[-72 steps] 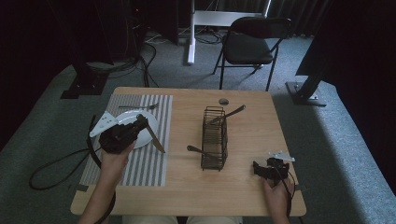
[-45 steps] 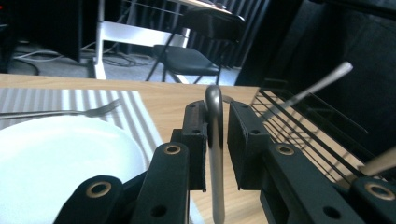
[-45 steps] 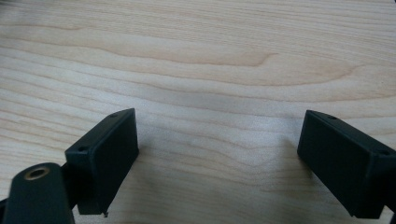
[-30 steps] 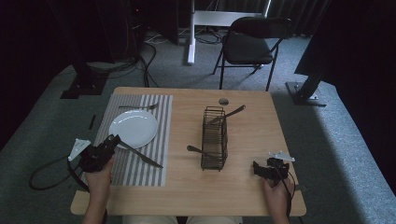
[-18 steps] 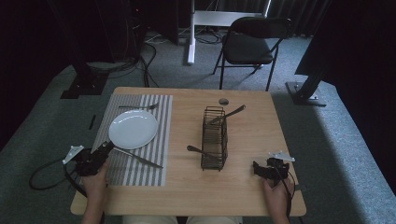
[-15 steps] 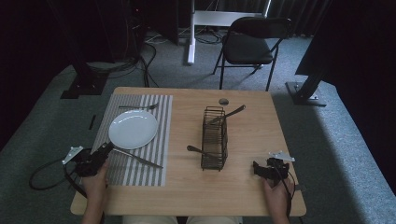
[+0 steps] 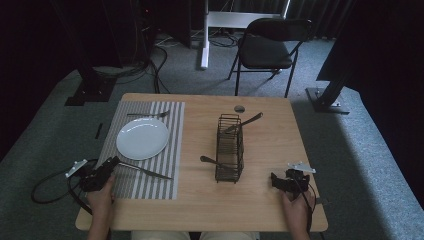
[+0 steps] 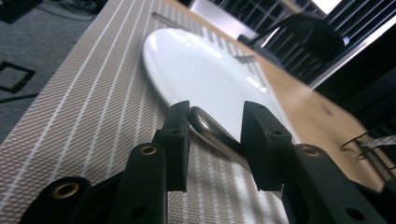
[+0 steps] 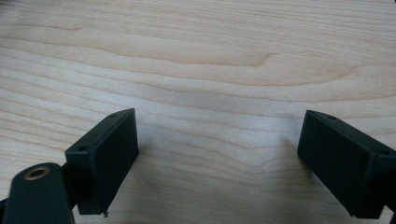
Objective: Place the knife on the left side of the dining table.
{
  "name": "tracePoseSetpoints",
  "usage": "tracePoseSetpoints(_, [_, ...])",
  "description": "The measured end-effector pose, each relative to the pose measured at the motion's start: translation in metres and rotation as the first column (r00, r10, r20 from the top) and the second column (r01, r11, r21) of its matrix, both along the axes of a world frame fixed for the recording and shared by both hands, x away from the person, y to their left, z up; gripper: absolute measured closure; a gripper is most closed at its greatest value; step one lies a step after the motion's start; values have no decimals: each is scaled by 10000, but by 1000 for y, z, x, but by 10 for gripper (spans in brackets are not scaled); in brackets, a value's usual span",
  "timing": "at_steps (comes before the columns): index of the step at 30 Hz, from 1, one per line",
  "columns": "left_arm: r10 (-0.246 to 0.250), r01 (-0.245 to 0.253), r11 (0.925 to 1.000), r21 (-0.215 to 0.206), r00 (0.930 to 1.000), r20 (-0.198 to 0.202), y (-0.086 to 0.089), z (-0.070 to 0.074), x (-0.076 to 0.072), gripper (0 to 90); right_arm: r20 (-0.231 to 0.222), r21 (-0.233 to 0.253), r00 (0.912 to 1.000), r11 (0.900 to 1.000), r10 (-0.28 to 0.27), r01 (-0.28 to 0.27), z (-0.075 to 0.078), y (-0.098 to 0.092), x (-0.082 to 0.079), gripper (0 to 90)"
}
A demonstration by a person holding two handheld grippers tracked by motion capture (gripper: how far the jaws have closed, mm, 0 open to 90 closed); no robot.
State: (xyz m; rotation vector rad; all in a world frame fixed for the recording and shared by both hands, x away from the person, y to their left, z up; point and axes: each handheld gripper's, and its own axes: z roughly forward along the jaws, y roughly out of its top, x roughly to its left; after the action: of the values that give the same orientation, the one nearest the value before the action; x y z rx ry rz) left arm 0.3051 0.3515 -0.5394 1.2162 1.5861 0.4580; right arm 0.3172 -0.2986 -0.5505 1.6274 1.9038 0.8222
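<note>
Left gripper (image 7: 111, 163) jaws stand parted around the knife (image 8: 212, 130) handle; right gripper (image 9: 219, 163) jaws spread wide.

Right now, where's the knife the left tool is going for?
In the high view the knife lies on the striped placemat, just below the white plate at the table's left. Its handle end sits between the left tool's open jaws.

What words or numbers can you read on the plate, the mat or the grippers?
None: no letters, numbers or signs can be read. The white plate is plain, the placemat has only stripes, and the left gripper and right gripper bear only bare black jaws and screw holes.
</note>
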Motion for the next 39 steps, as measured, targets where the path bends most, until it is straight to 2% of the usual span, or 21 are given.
tracePoseSetpoints(2, [173, -157, 9993, 330, 9987, -478, -1, -2, 2, 608, 1, 3, 10000, 10000, -2, 2, 0, 0, 0, 114])
tracePoseSetpoints(4, [475, -387, 9964, 758, 9919, -1178, -2, -4, 5, 604, 2, 0, 10000, 10000, 0, 0, 0, 0, 0, 114])
tracePoseSetpoints(5, [475, -387, 9964, 758, 9919, -1178, -2, -4, 5, 601, -1, 4, 10000, 10000, -3, 3, 0, 0, 0, 114])
tracePoseSetpoints(6, [547, -381, 9936, 1061, 9858, -1588, -4, -4, 8, 571, 1, 1, 10000, 10000, 1, -1, 0, 0, 0, 114])
tracePoseSetpoints(7, [547, -381, 9936, 1061, 9858, -1588, -4, -4, 8, 550, 1, 1, 10000, 10000, 1, -1, 0, 0, 0, 114])
tracePoseSetpoints(8, [737, -409, 9845, 1706, 9789, -1906, -8, -4, 9, 528, -2, 3, 10000, 10000, -3, 3, 0, 0, 0, 114])
tracePoseSetpoints(11, [760, -281, 9744, 2230, 9749, -2094, -12, -4, 11, 466, 2, 1, 10000, 10000, -4, 4, 0, 0, 0, 115])
tracePoseSetpoints(13, [574, -162, 9784, 2059, 9790, -1958, -13, -4, 9, 428, -2, 8, 10000, 10000, -12, 12, 0, 0, 0, 115])
tracePoseSetpoints(15, [594, -210, 9769, 2129, 9827, -1755, -14, -3, 5, 425, 0, 11, 10000, 10000, -17, 17, 0, 0, 0, 116])
tracePoseSetpoints(18, [588, -269, 9765, 2137, 9878, -1443, -17, 0, -1, 349, 3, 1, 10000, 10000, -9, 9, 0, 0, 0, 115])
tracePoseSetpoints(19, [301, -36, 9799, 1993, 9911, -1299, -19, 1, -3, 301, 3, 3, 10000, 10000, -12, 12, 0, 0, 0, 115])
tracePoseSetpoints(22, [-101, 322, 9768, 2117, 9944, -1047, -23, 4, -7, 171, -2, 8, 10000, 10000, -15, 15, 0, 0, 0, 115])
tracePoseSetpoints(23, [-389, 612, 9705, 2332, 9943, -989, -26, 6, -8, 171, 1, 12, 10000, 10000, -17, 17, 0, 0, 0, 115])
tracePoseSetpoints(26, [-730, 1218, 9305, 3455, 9859, -1509, -38, 6, -11, 91, 4, 3, 10000, 10000, -12, 12, 0, 0, 0, 115])
tracePoseSetpoints(28, [-999, 1514, 9266, 3441, 9816, -1629, -41, 4, -14, 88, 2, 6, 10000, 10000, -14, 14, 0, 0, 0, 115])
tracePoseSetpoints(29, [-1064, 1624, 9231, 3486, 9789, -1745, -42, 4, -15, 0, 3, 2, 10000, 10000, -10, 10, 0, 0, 0, 115])
tracePoseSetpoints(31, [-1110, 1739, 9110, 3740, 9767, -1838, -44, 4, -18, 0, 3, 5, 10000, 10000, -11, 11, 0, 0, 0, 115])
tracePoseSetpoints(34, [-957, 1597, 9048, 3947, 9795, -1770, -43, 4, -21, 0, -1, 6, 10000, 10000, -17, 17, 0, 0, 0, 115])
tracePoseSetpoints(35, [-918, 1577, 9056, 3938, 9792, -1811, -43, 4, -22, 0, 0, 9, 10000, 10000, -21, 21, 0, 0, 0, 115])
tracePoseSetpoints(38, [-972, 1703, 8984, 4048, 9760, -1949, -42, 2, -23, 0, 1, 8, 10000, 10000, -20, 20, 0, 0, 0, 115])
tracePoseSetpoints(39, [-823, 1647, 8829, 4398, 9762, -2004, -41, 1, -24, 0, 0, 8, 10000, 10000, -21, 21, 0, 0, 0, 115])
